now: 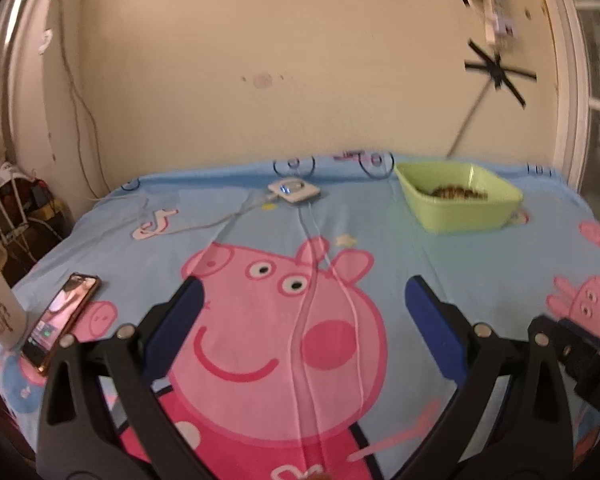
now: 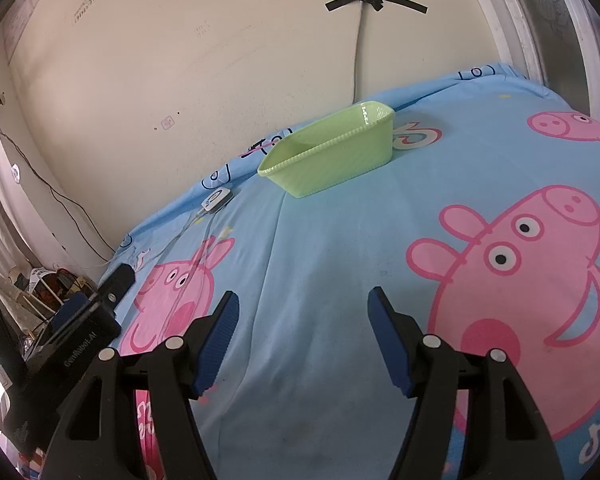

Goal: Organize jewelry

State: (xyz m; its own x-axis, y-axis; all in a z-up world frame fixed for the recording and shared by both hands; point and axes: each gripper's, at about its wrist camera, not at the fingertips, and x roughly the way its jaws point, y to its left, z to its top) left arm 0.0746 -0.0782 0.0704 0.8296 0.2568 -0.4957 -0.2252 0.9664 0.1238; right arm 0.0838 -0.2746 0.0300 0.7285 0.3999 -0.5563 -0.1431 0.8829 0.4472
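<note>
Both my left gripper (image 1: 304,292) and my right gripper (image 2: 302,312) stand wide apart with nothing between the pads, only the cartoon bedsheet (image 2: 320,240) under them. Ahead of the left jaws, white cables (image 1: 312,280) run to a small white hub (image 1: 293,190). Farthest, ahead and right, the green basket (image 1: 460,208) holds jewelry (image 1: 458,193), probably gathered there for sorting.
</note>
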